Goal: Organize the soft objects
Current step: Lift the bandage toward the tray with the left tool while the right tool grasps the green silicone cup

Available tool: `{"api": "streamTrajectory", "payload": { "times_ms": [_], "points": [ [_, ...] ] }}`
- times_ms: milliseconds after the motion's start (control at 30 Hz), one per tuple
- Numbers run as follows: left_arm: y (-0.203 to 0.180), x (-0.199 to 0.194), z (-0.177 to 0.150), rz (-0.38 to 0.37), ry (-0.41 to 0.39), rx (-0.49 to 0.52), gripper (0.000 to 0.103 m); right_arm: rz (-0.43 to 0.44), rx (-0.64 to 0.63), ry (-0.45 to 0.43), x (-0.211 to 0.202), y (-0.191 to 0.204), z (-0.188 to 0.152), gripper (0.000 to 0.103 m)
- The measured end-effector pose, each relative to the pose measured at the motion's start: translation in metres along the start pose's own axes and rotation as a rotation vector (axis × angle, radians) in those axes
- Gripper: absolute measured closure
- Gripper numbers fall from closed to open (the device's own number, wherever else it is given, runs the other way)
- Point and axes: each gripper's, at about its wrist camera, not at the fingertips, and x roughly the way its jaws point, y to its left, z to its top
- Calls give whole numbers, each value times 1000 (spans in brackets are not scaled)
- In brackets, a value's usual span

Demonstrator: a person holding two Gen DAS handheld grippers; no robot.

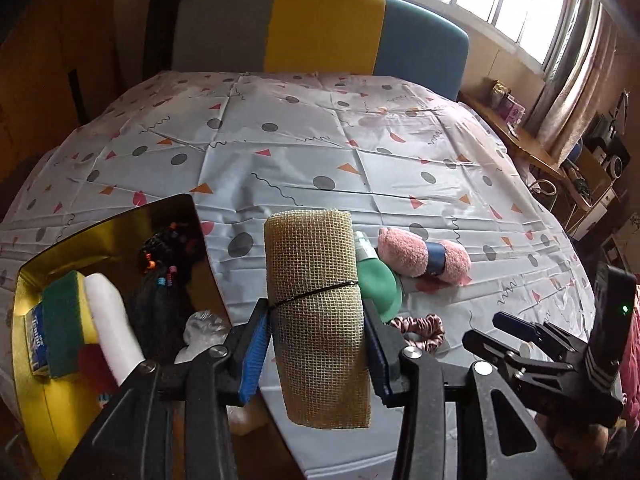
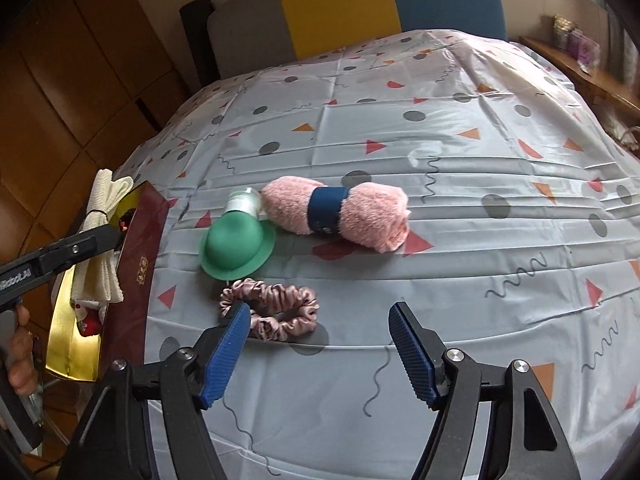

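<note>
My left gripper is shut on a rolled beige mesh cloth tied with a black band. It holds the roll in the air next to the gold box. In the right wrist view the same roll hangs over the box's maroon side. My right gripper stands open just above the tablecloth with nothing between its pads. A pink satin scrunchie lies by its left fingertip. Beyond it are a green hat-shaped item and a pink rolled towel with a blue band.
Inside the box lie a green and yellow sponge, a white piece and a black beaded hair item. A patterned tablecloth covers the table. A grey, yellow and blue chair back stands behind, and a cluttered shelf at right.
</note>
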Motion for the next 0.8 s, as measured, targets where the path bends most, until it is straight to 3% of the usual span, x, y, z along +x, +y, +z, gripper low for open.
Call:
{"api": "streamTrajectory", "payload": {
  "times_ms": [300,533,567,667,800],
  "points": [
    [38,-53,-40,3,-63,-29,59,116,94,44,44,32,28,29],
    [64,-81,-61,27,-109,-75,59,50,107,154,101,56,57,23],
    [67,-85,-63,34,-120,-79,59,27,86,167,107,60,57,37],
    [77,-96,-68,61,-148,-97,59,-35,-9,160,113,75,56,52],
    [88,-106,-78,126,-176,-110,59,-76,-86,149,116,84,52,55]
  ]
}}
